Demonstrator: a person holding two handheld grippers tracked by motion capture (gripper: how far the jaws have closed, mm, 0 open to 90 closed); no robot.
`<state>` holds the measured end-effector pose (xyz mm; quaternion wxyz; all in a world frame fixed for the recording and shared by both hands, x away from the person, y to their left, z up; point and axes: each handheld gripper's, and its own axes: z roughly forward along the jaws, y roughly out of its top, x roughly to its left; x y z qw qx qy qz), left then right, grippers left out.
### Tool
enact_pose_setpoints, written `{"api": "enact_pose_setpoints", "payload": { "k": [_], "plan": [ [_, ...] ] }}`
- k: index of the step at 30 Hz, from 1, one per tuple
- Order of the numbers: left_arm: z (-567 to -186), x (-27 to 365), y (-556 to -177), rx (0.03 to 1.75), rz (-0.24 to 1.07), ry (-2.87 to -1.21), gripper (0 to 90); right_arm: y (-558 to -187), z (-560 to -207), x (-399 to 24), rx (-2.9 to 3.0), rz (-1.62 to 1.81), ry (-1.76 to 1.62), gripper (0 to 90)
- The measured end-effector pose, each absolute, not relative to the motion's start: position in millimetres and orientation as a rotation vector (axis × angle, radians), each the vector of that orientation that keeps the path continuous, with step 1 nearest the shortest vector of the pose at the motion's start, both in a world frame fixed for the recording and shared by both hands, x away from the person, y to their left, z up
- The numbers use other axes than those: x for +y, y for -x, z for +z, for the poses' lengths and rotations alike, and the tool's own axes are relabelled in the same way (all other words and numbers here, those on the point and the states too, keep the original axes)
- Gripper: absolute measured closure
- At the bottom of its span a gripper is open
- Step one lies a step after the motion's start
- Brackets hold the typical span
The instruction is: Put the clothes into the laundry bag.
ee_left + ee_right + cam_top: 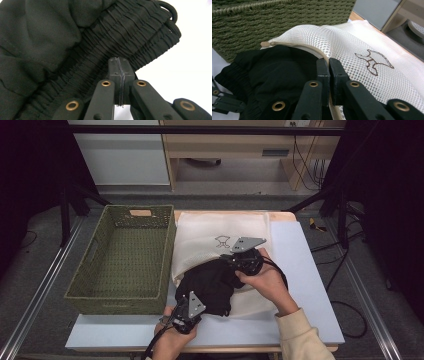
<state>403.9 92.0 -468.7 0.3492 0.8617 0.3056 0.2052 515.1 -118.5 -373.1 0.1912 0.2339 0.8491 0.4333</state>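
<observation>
Left gripper (186,312) at the near table edge, held in the person's left hand (170,345), jaws pressed together on the elastic waistband of the black garment (210,287); in the left gripper view the two pads meet with only a thin seam of fabric between them, gathered waistband (130,37) running across just beyond. Garment lies bunched on the white table (300,320), near half out in the open, far half tucked into the mouth of the cream mesh laundry bag (220,232). Right gripper (239,262) just past the garment, right hand (267,280) wrapped round it, cream sleeve (300,335) coming in from bottom right; jaws squeezed shut on the bag's zipper edge, seen in the right gripper view with the beige zipper tape (294,46) running into the pads and black cloth lying under it. Bag has a small brown outline logo (374,61) on the mesh, lies flat toward the far table edge. Green woven basket (125,295) sits left of bag and garment, touching the bag's side. Beyond the table: grey floor, pale wooden furniture (225,150).
</observation>
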Motion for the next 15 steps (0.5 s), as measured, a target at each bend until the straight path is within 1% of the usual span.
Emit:
{"api": "enact_pose_setpoints", "payload": {
  "k": [15],
  "plan": [
    [-470.9,84.4,-417.6,0.795,0.541,-2.241,90.0,-515.4,-375.8,-116.2,2.401,1.215,-0.656,87.4]
  ]
}}
